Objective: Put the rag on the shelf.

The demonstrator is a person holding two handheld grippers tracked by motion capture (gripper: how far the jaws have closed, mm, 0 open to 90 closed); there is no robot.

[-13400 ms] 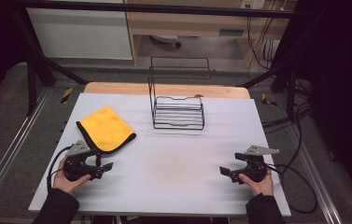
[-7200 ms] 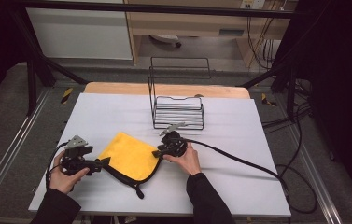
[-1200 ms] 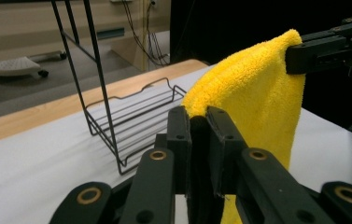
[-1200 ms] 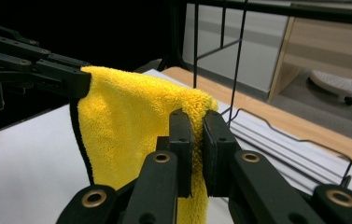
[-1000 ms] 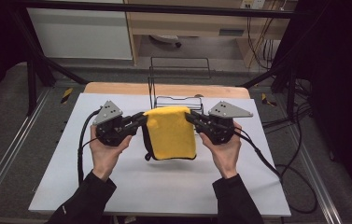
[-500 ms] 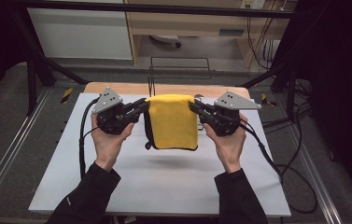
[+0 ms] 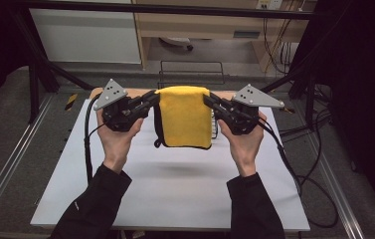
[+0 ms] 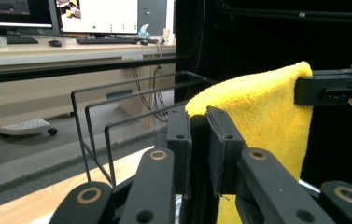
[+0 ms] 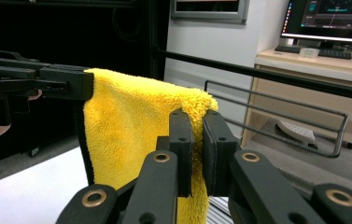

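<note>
Yellow cloth [image 7: 184, 117] hangs folded in the air above the table [image 7: 175, 184], in front of the wire rack [image 7: 191, 69]; left gripper [image 7: 147, 99] and right gripper [image 7: 210, 102] each take 1 top corner, keeping the fold level, likely for draping on the rack.

Left gripper view: jaws pinch the cloth's edge [image 8: 257, 107].

Right gripper view: jaws pressed on the other corner [image 9: 136, 121], rack [image 9: 276, 112] behind.

Both claws have carried the yellow cloth [image 7: 184, 117] higher, toward the wire rack [image 8: 117, 121].
</note>
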